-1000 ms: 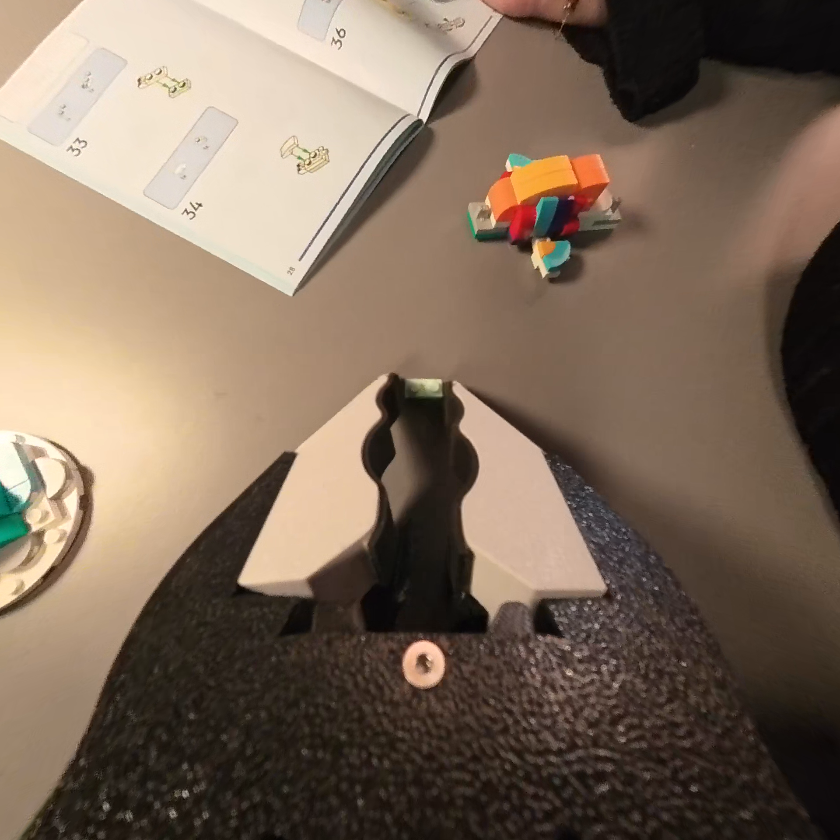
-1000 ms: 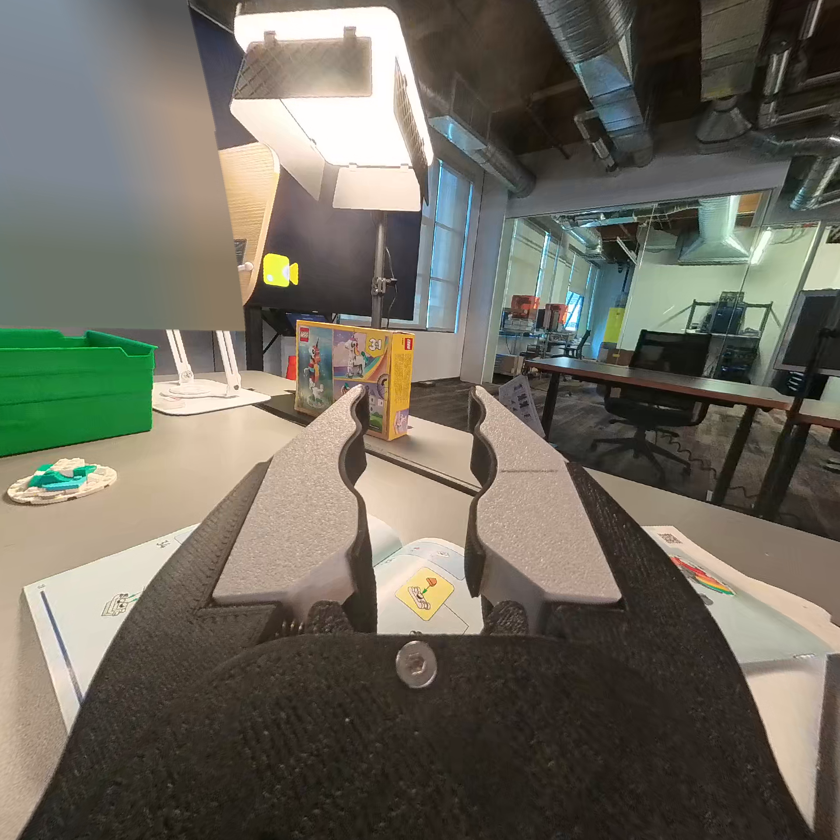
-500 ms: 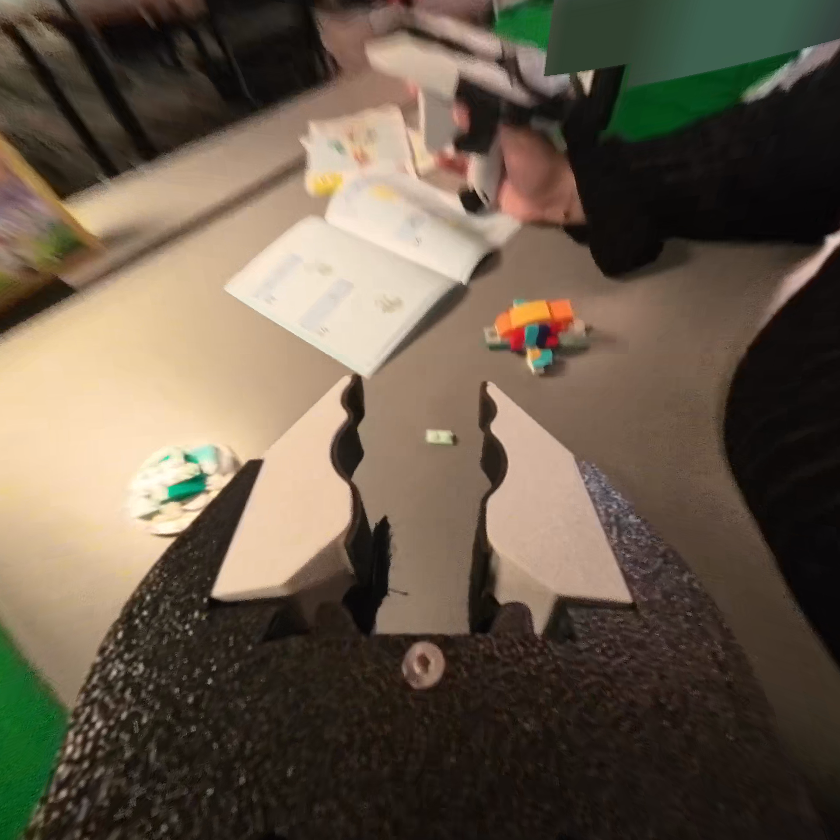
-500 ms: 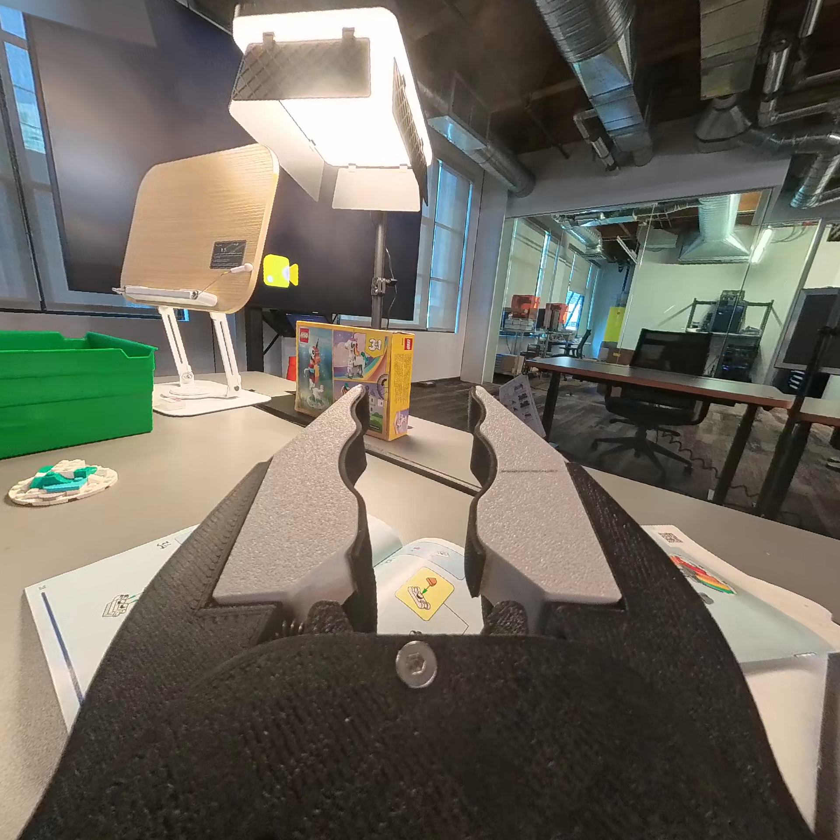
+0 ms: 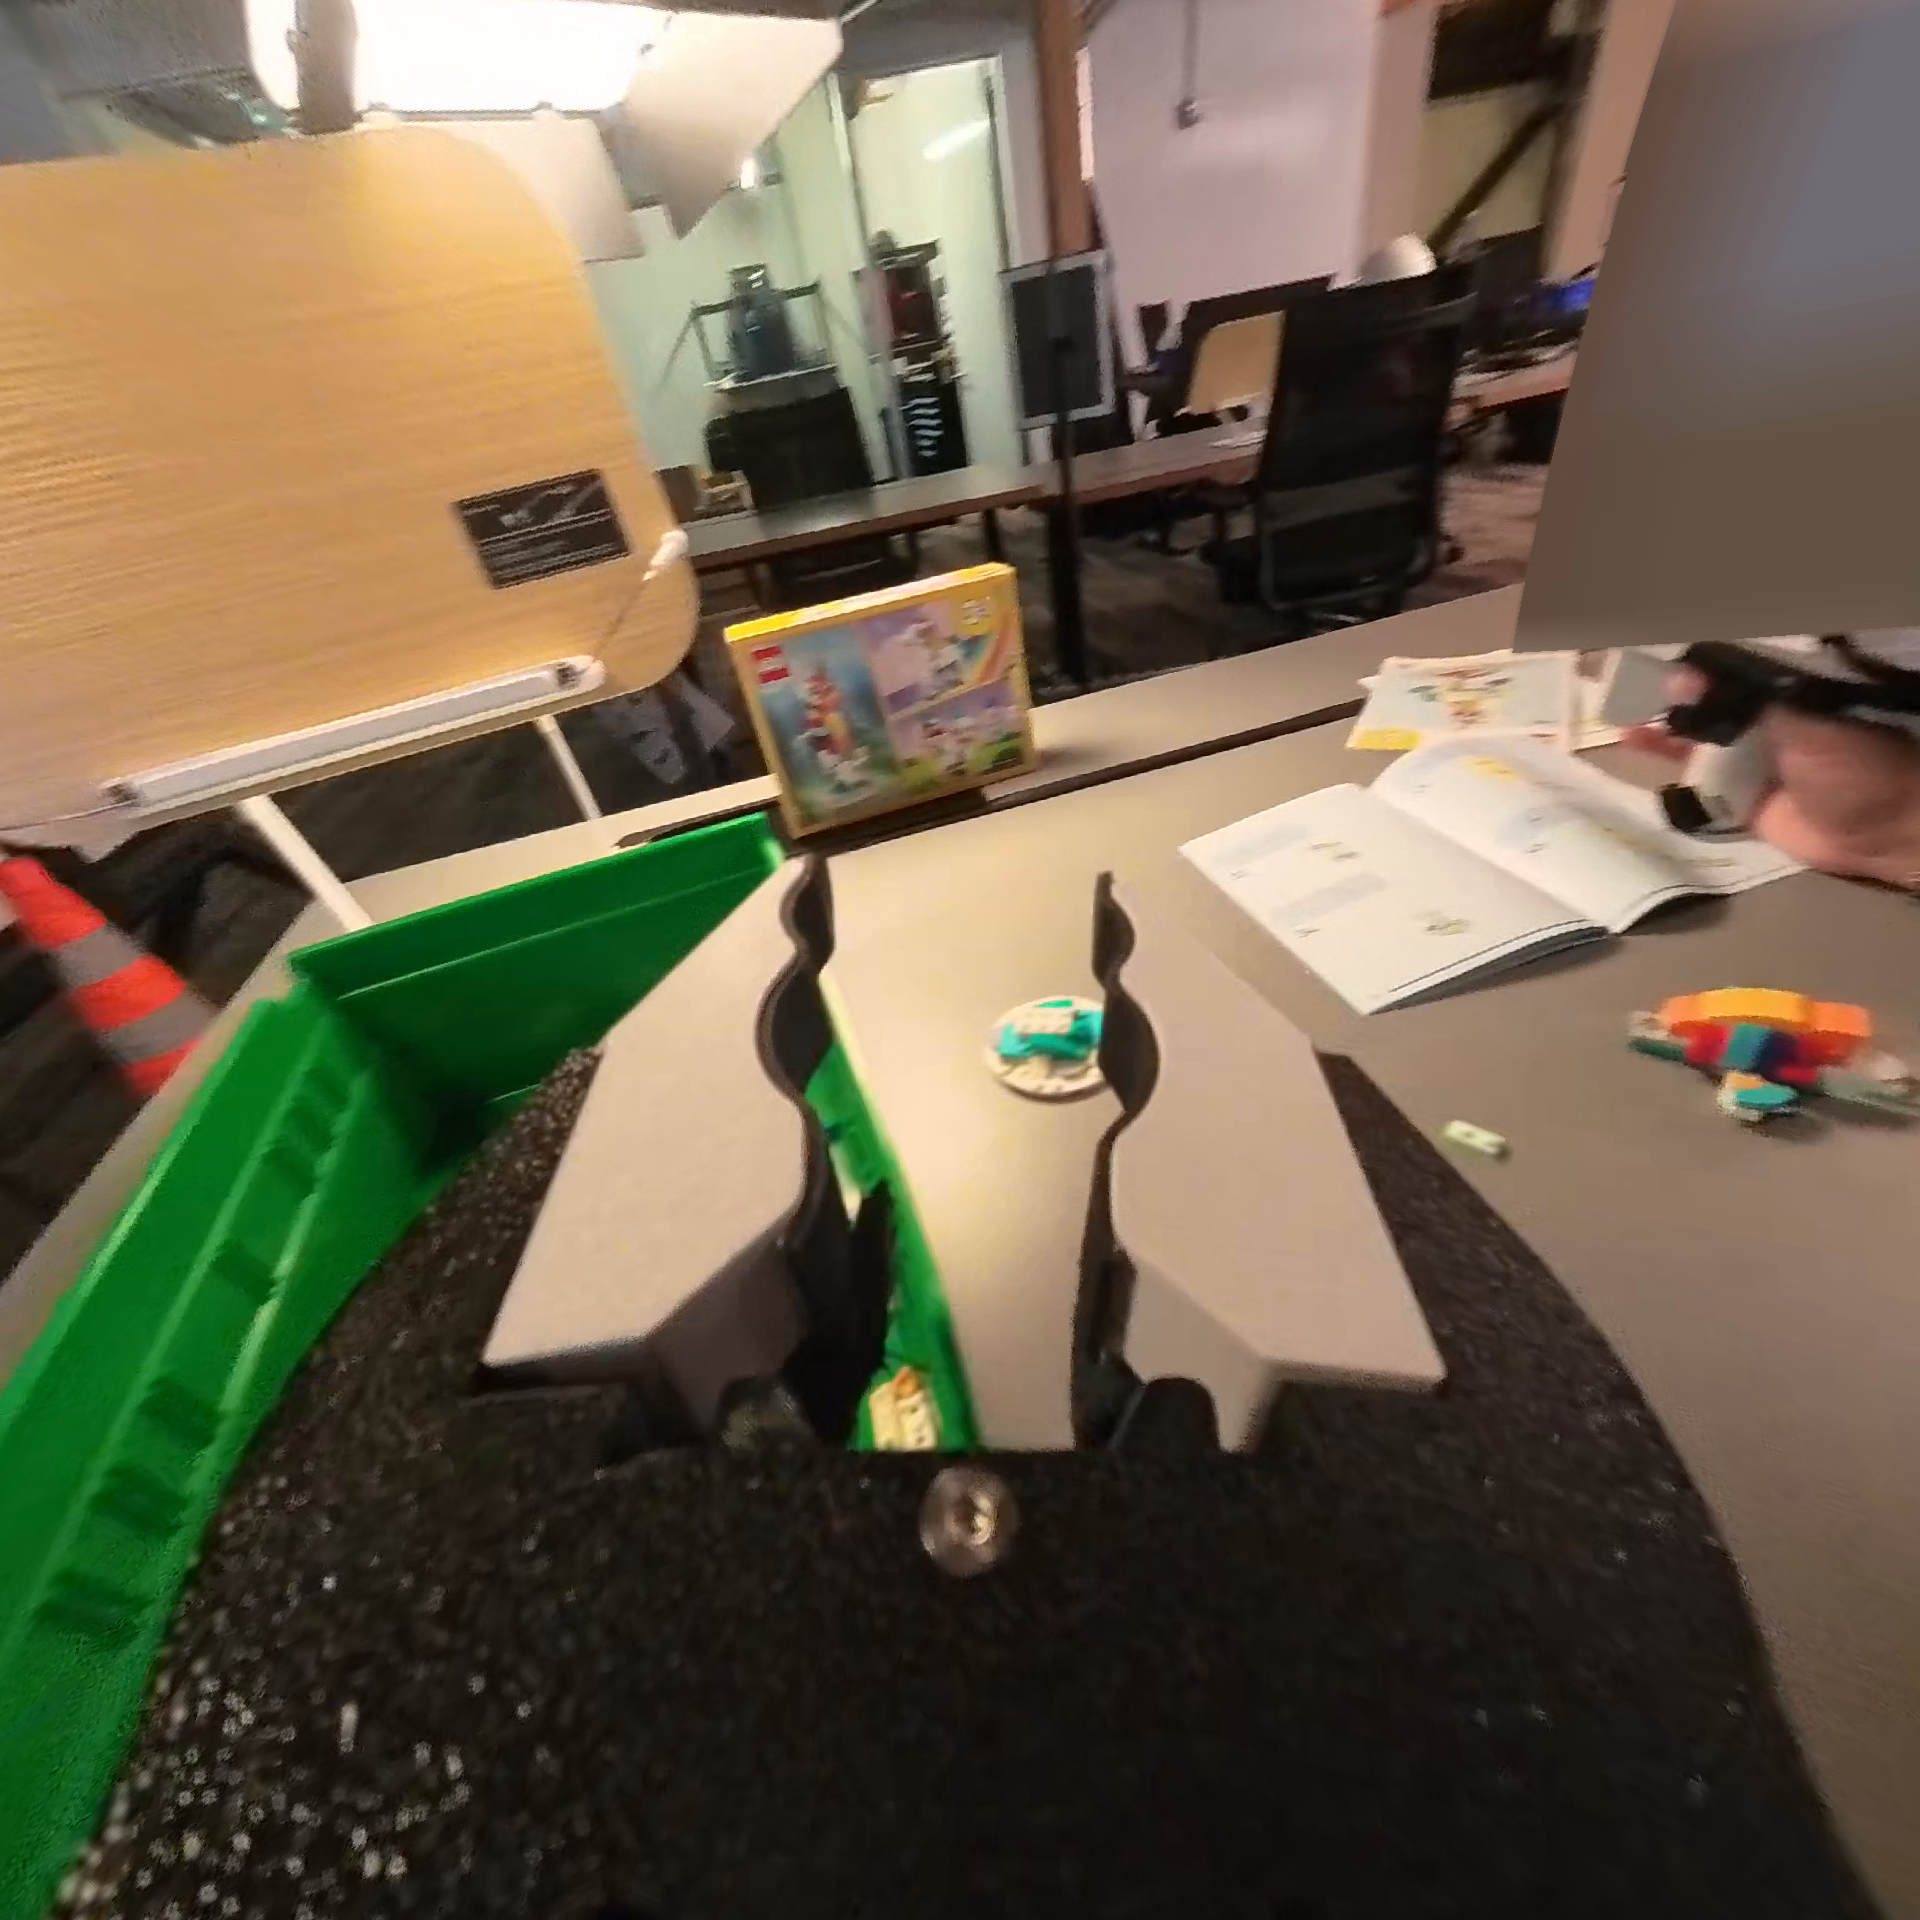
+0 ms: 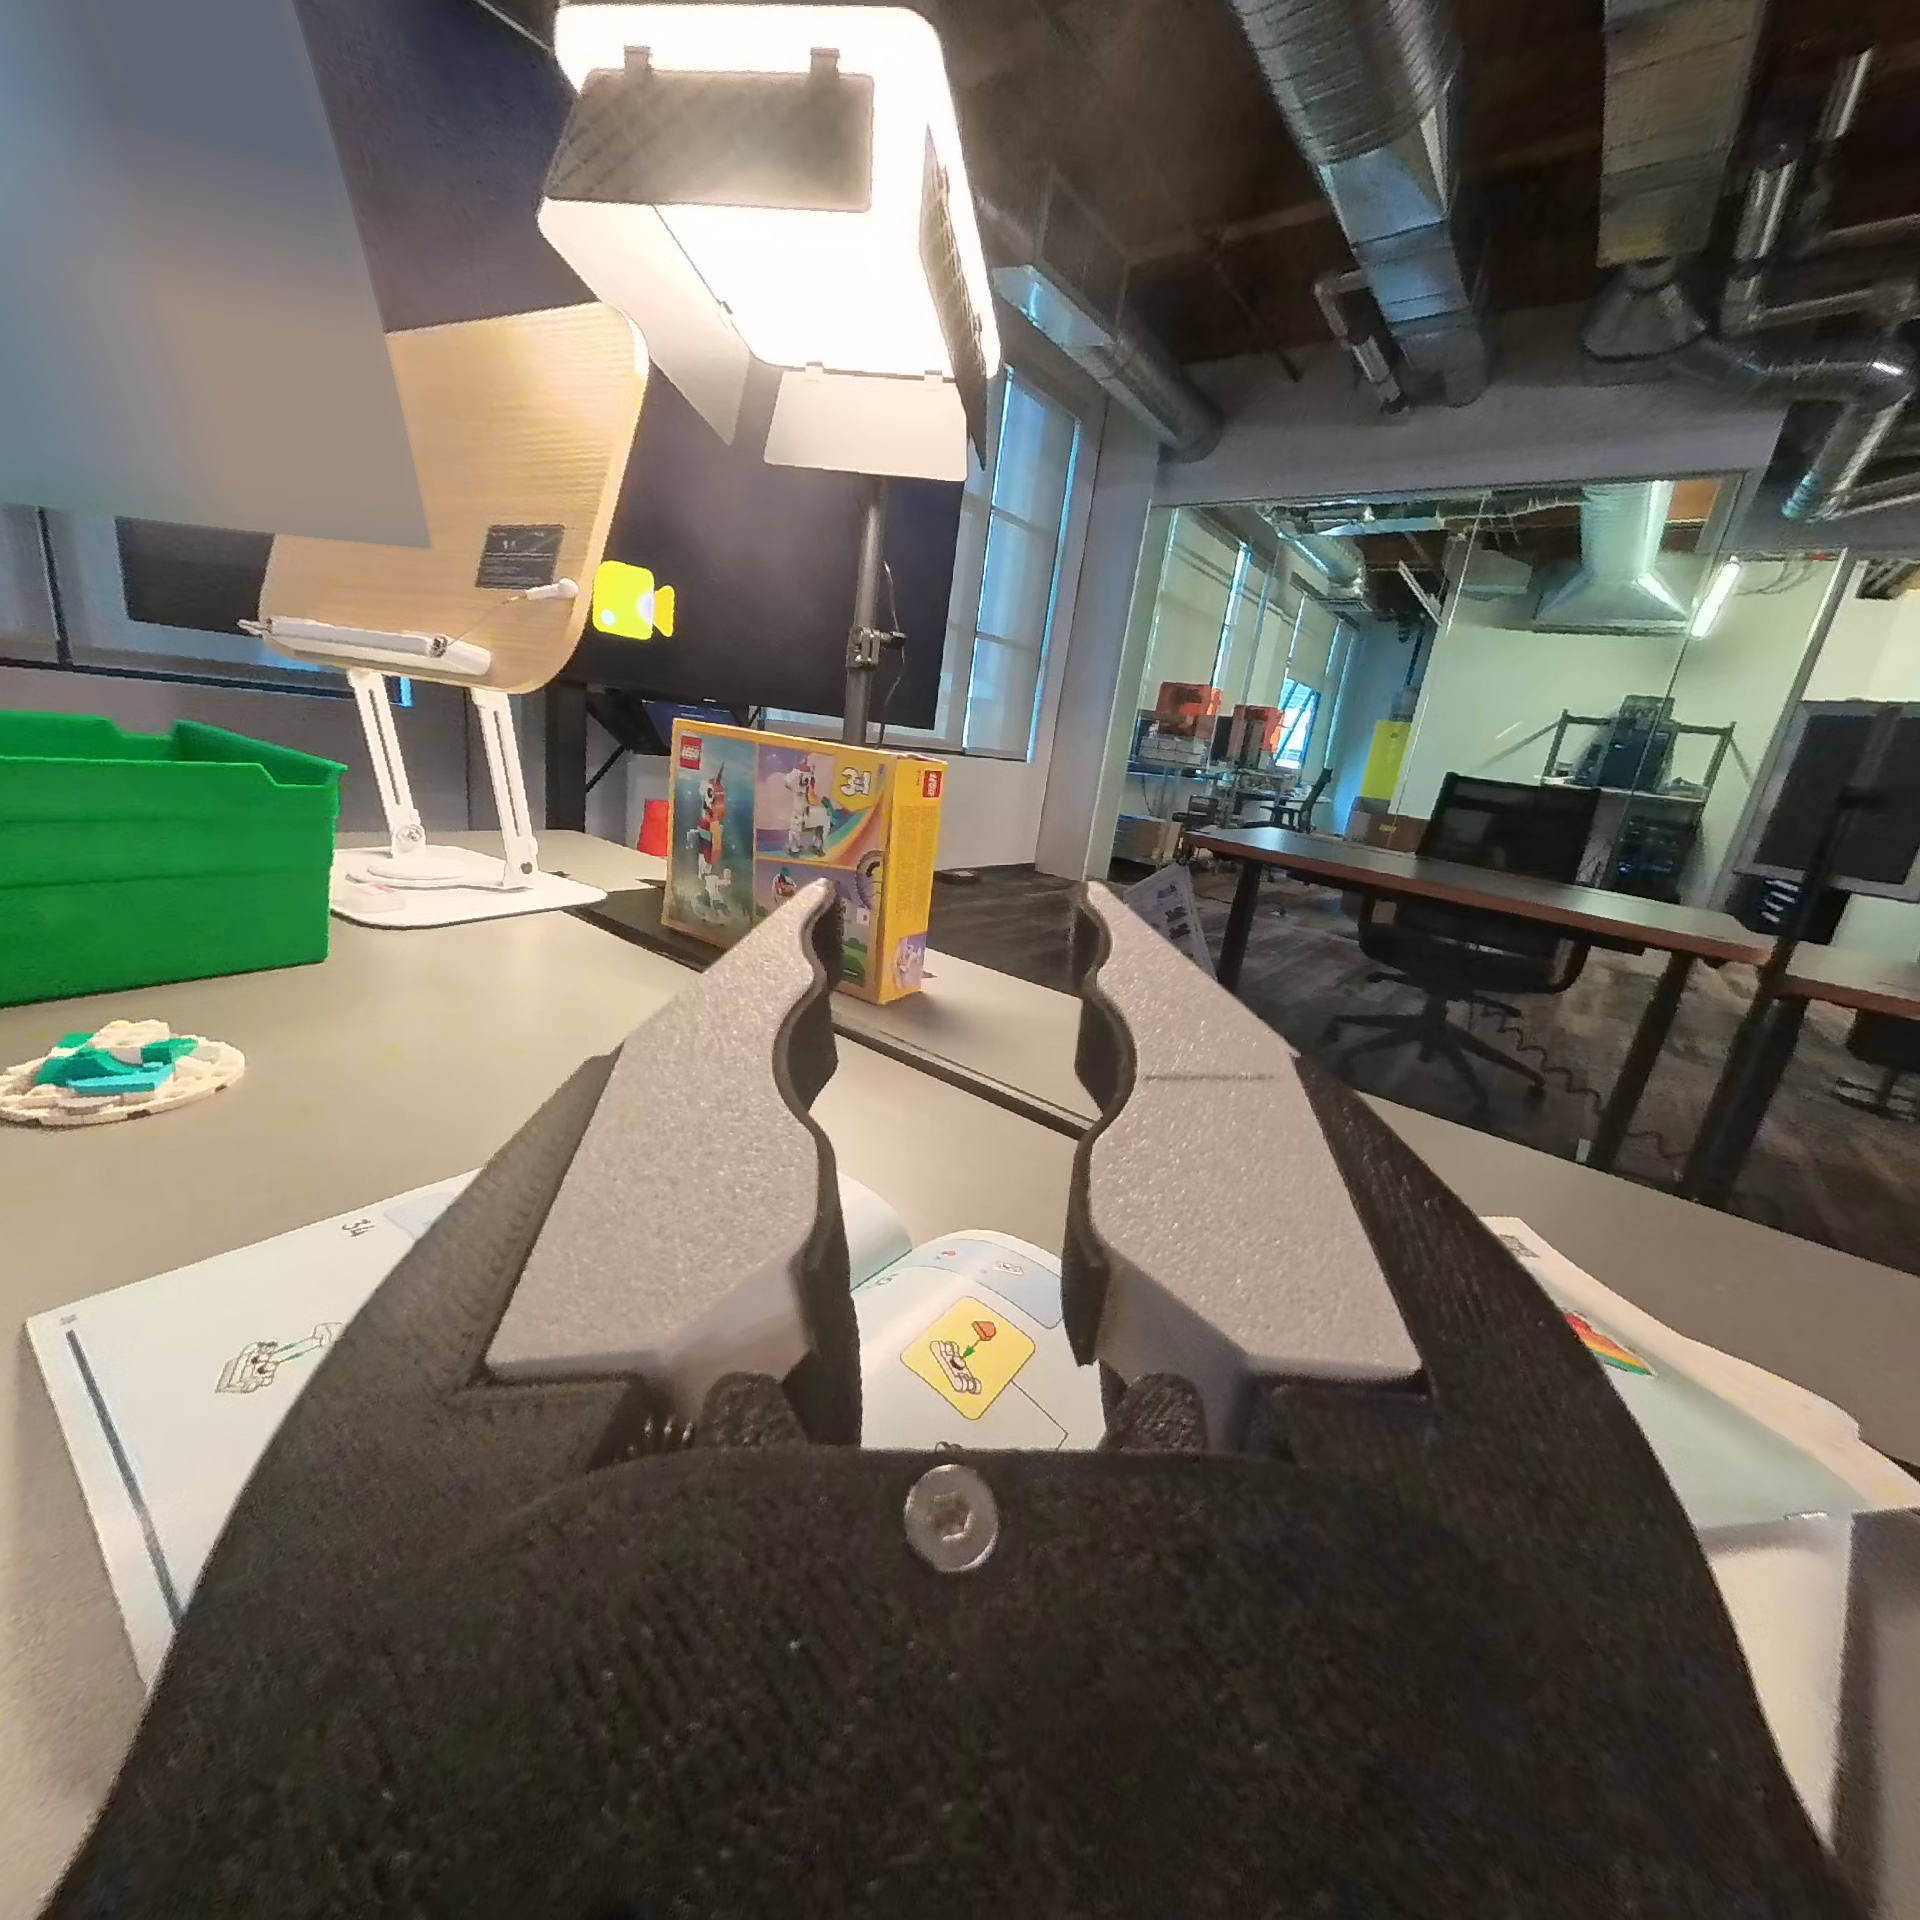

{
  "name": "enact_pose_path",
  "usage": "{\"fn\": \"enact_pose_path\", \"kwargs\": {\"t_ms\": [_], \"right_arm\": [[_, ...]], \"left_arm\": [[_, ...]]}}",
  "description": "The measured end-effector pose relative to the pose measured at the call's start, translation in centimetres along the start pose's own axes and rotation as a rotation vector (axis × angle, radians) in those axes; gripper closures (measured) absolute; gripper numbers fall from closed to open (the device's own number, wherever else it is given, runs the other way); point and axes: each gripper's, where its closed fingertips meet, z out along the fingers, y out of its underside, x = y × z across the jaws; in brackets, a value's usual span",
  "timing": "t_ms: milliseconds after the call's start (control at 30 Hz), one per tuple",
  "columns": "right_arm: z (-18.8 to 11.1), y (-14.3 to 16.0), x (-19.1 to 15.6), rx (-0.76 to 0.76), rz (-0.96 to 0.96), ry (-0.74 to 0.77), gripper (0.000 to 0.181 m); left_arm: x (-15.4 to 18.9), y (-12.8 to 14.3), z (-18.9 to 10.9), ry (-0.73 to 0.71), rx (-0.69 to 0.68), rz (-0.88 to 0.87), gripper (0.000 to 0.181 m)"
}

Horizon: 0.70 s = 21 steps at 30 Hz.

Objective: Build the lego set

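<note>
Two grippers are in play, and both carry nothing. From the left wrist view, the left gripper (image 5: 961, 904) hangs above the grey table (image 5: 1558, 1299) with its jaws spread wide, nothing between them. Its left finger overlaps the near wall of a green bin (image 5: 312, 1091); a few small pieces show inside the bin, low between the fingers. Past the fingertips a round white plate with teal bricks (image 5: 1044, 1044) lies on the table. To the right sit a small pale green brick (image 5: 1477, 1139) and, just beyond it, a multicoloured lego build (image 5: 1756, 1049) in orange, red and teal, apart from each other. An open instruction booklet (image 5: 1455, 883) lies farther back, with a hand (image 5: 1839, 821) at its far edge holding the other tool. The yellow lego box (image 5: 888, 696) stands upright at the table's rear, beside a wooden tablet stand (image 5: 281, 447).

From the right wrist view, the right gripper (image 6: 956, 914) has its jaws wide apart too, poised over the open instruction booklet (image 6: 966, 1351), whether touching it or not cannot be told. The round plate (image 6: 120, 1065) lies left, the green bin (image 6: 156, 842) behind it, the lego box (image 6: 800, 831) straight ahead under a bright studio lamp (image 6: 779, 229)
</note>
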Motion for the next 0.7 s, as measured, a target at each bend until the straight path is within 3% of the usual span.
{"fn": "enact_pose_path", "kwargs": {"t_ms": [300, 700], "right_arm": [[0.1, 0.1, -0.2, -0.009, -0.038, 0.013, 0.139], [0.1, 0.1, -0.5, -0.01, -0.048, -0.004, 0.139]], "left_arm": [[-3.8, 0.8, -2.6, -0.121, 0.001, -0.051, 0.136], [-4.3, 0.5, -3.7, -0.168, 0.069, -0.056, 0.146]]}}
